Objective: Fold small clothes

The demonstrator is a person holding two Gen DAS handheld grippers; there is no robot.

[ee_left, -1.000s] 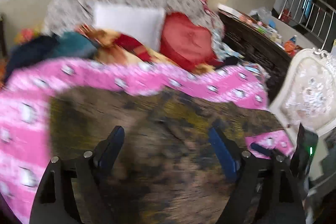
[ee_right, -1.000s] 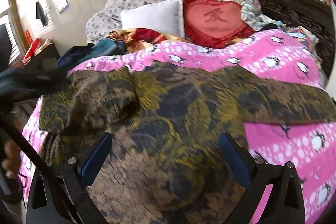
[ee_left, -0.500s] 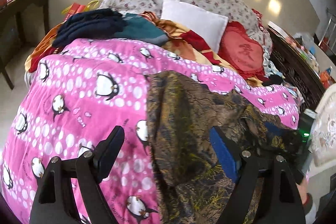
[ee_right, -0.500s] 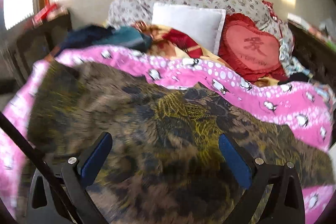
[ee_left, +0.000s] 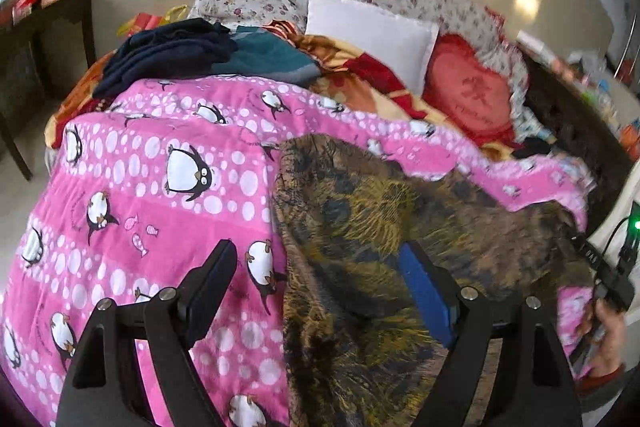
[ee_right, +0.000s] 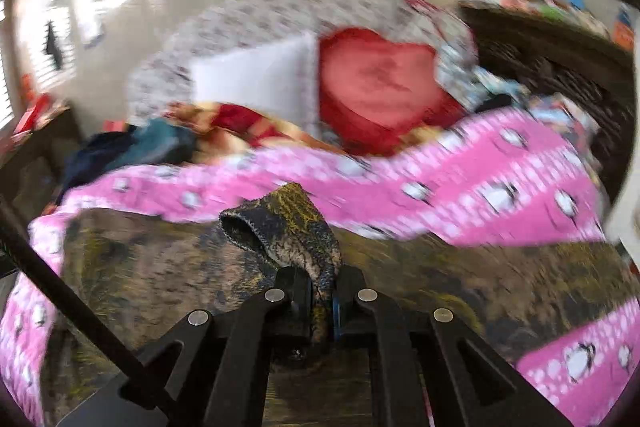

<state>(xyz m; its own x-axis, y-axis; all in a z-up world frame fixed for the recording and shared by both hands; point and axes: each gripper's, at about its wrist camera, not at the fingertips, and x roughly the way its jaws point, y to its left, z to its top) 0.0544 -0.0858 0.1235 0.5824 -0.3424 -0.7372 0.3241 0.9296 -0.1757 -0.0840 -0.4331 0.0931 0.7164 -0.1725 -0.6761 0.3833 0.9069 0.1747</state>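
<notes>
Garment (ee_left: 384,247): one brown, black and yellow patterned piece is lying spread across the pink penguin quilt (ee_left: 160,187) on the bed, its left edge running straight down the quilt in the left wrist view. One left gripper (ee_left: 320,287) is hovering above this edge with its fingers (ee_left: 424,291) standing wide apart and gripping nothing; one finger is over the quilt, the other over the garment. Half a second ago this view was showing the same edge from slightly farther off; the framing is now sitting closer and the garment is reaching farther right. Behind the quilt, one white pillow (ee_left: 372,31), one red heart cushion (ee_left: 468,91) and one pile of dark folded clothes (ee_left: 172,51) are lying at the headboard end. The right hand (ee_left: 604,339) is appearing at the right margin.

In the right wrist view, strongly blurred, the right gripper (ee_right: 322,291) is pinching a bunched corner of the garment (ee_right: 288,227) between its closed fingers (ee_right: 296,287), and that corner is standing up as a curled flap above the remaining cloth. Half a second ago these fingers were spread wide over flat fabric. The quilt (ee_right: 480,171), the pillow (ee_right: 256,79) and the cushion (ee_right: 376,83) are showing behind.
</notes>
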